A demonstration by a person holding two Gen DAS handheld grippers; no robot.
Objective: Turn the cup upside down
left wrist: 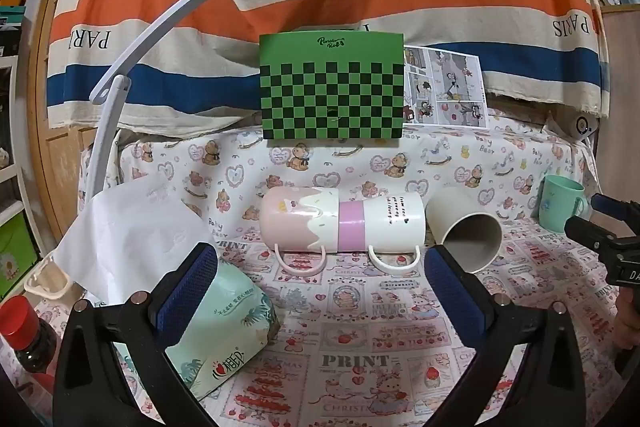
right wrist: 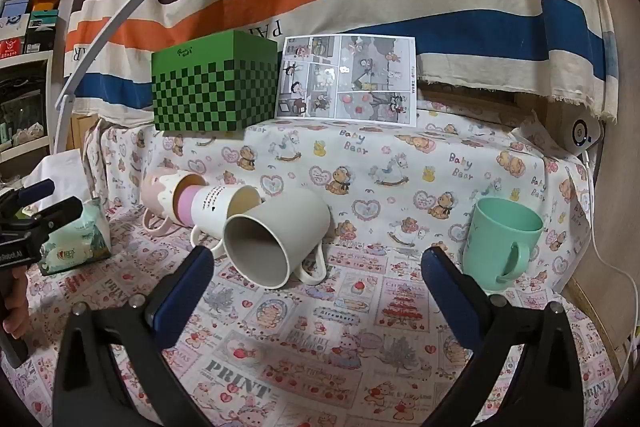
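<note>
Both claws, left claw (left wrist: 320, 291) and right claw (right wrist: 318, 287), gape released above the desk (right wrist: 320, 327). A beige cup (right wrist: 272, 241) lies sideways mid-desk; a green cup (right wrist: 500, 243) stands upright near the right edge.

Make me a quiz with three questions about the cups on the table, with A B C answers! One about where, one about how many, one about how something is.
1. Where is the mint green cup?
A. Off to the right, alone
B. Inside the green checkered box
C. On the tissue pack

2. How many cups lie on their sides?
A. One
B. Three
C. Five

3. How is the right gripper?
A. Shut on a cup
B. Open, holding nothing
C. Holding a bottle

Answers: 1 A, it stands upright apart from the rest. 2 B, the pink cup, white cup and beige cup lie down. 3 B, its fingers are spread with only cloth between.
</note>
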